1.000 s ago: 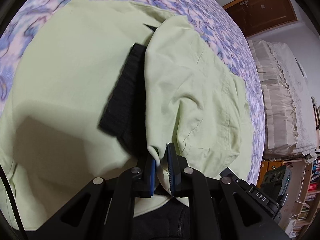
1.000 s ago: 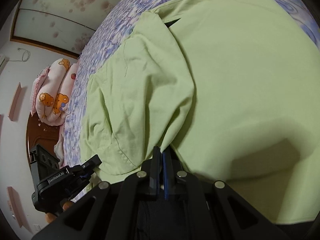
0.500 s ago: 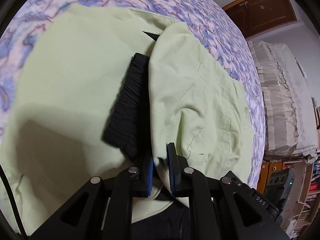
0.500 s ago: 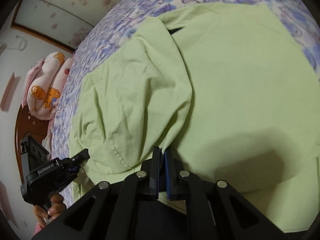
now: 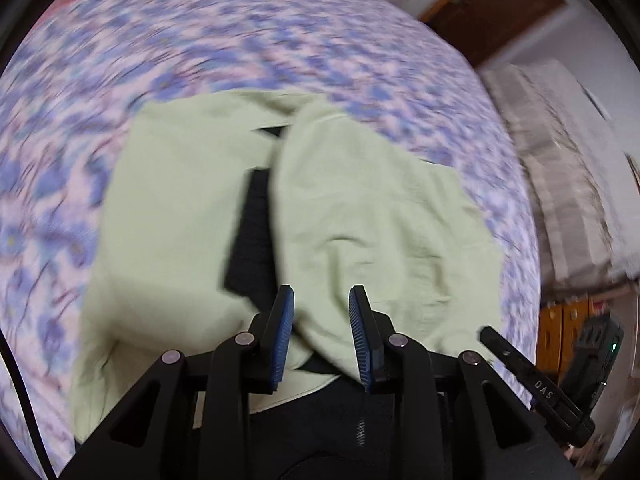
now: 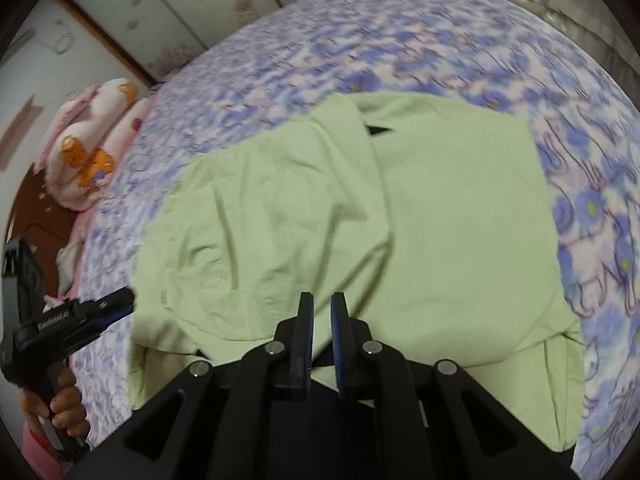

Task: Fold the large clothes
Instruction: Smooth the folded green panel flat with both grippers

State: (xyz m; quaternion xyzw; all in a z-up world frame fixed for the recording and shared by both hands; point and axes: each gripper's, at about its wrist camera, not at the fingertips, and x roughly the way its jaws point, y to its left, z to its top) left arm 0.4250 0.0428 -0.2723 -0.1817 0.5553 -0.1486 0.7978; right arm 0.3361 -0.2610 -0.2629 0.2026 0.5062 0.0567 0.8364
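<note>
Pale green garment (image 5: 384,240) is lying mid-frame on the flowered bedspread (image 5: 200,60), one side folded over. We are letting go: left gripper (image 5: 322,332) opening, cloth slack between its pads, right gripper (image 6: 322,340) barely parted, empty, both lifting. Fold placed; next fold pending.

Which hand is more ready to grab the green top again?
Left, probably. The left fingers are opening wide, and the folded edge of the green top shows in the gap, unpinched. The right fingers stand only a narrow slit apart, so they would need to open more first.
</note>
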